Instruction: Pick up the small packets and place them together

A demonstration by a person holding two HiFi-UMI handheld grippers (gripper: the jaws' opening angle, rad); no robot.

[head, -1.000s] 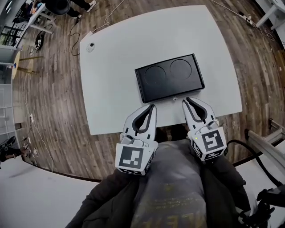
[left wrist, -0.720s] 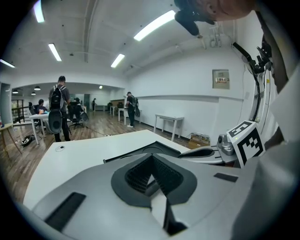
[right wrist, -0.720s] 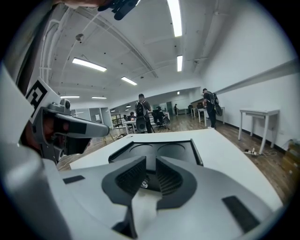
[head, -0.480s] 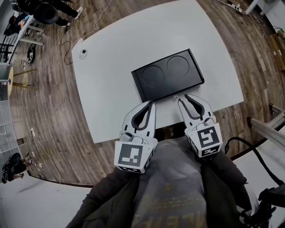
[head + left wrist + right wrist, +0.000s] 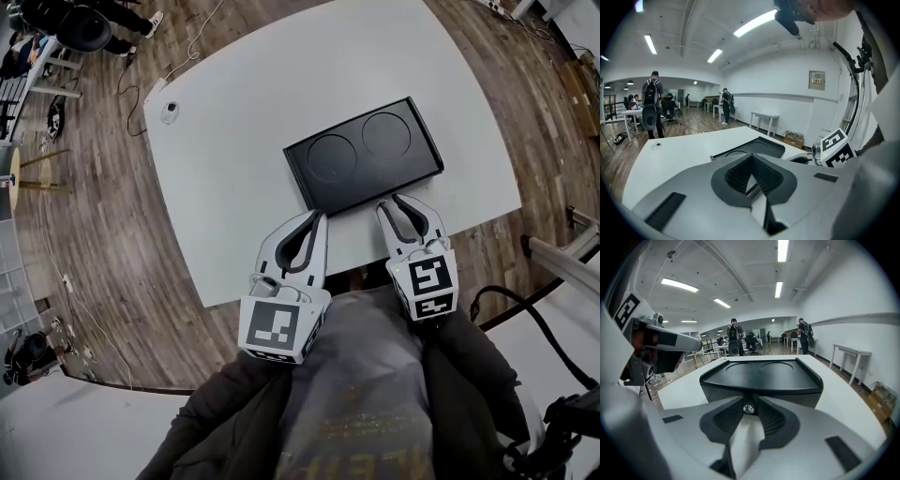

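A white table [image 5: 234, 187] carries a black box [image 5: 366, 155] with two round hollows in its top. A small white puck [image 5: 169, 111] with a cord sits near the table's 10 o'clock corner. On the wooden floor a black cable [image 5: 530, 323] loops at 4 o'clock, and people [image 5: 650, 105] stand by desks far off at 11.

Both grippers lie side by side at the table's 6 o'clock edge, pointing towards 12 and tipped downward, with dark sleeves behind them. The left gripper [image 5: 321, 216] has its jaws together, with nothing between them, near the box's 7 o'clock corner. The right gripper [image 5: 389, 201] faces the box's front. Its jaws have just been opening and stand apart, with a small silver knob [image 5: 748, 408] on that front between their tips, unpressed.

Each gripper's cube bears black-and-white square markers. The yellow print on the grey shirt [image 5: 375, 394] is unreadable. Where the packets lie I cannot tell.
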